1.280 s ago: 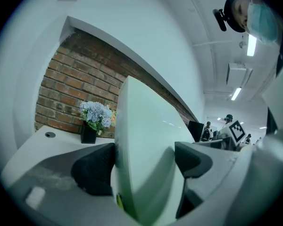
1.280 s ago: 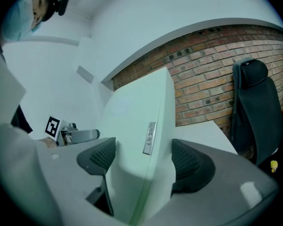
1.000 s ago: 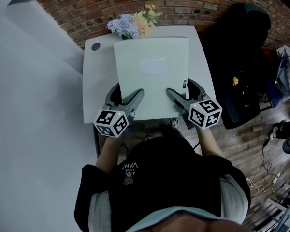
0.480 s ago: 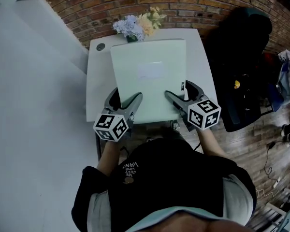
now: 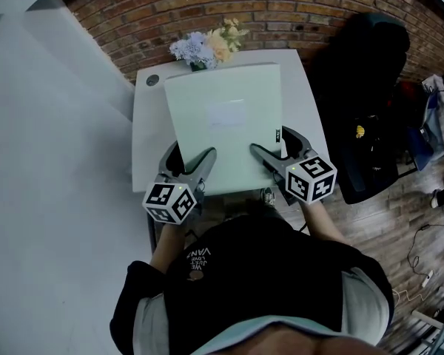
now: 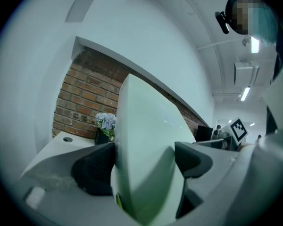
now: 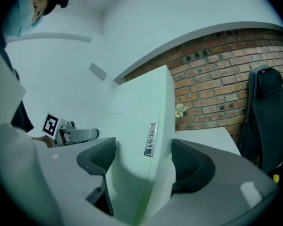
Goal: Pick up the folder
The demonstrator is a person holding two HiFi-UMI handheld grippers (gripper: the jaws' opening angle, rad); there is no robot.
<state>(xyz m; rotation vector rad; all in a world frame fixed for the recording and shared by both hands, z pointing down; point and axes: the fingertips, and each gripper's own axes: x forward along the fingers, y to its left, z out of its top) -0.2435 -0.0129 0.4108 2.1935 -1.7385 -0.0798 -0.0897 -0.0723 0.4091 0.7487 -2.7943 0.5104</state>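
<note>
A pale green folder (image 5: 226, 124) with a white label is held flat above a small white table (image 5: 144, 132). My left gripper (image 5: 194, 161) is shut on its near left edge and my right gripper (image 5: 270, 152) is shut on its near right edge. In the left gripper view the folder (image 6: 146, 149) fills the gap between the dark pads (image 6: 92, 166). In the right gripper view the folder (image 7: 141, 140), with a small metal clip tab (image 7: 151, 139), sits between the pads (image 7: 188, 166).
A pot of pale flowers (image 5: 203, 44) stands at the table's far edge against a brick wall (image 5: 281, 9). A black office chair (image 5: 370, 102) stands to the right. A round cable hole (image 5: 152, 80) marks the table's far left corner.
The folder, held by both grippers, has shifted slightly left and turned a little counterclockwise over the table. Both grippers stay shut on it.
</note>
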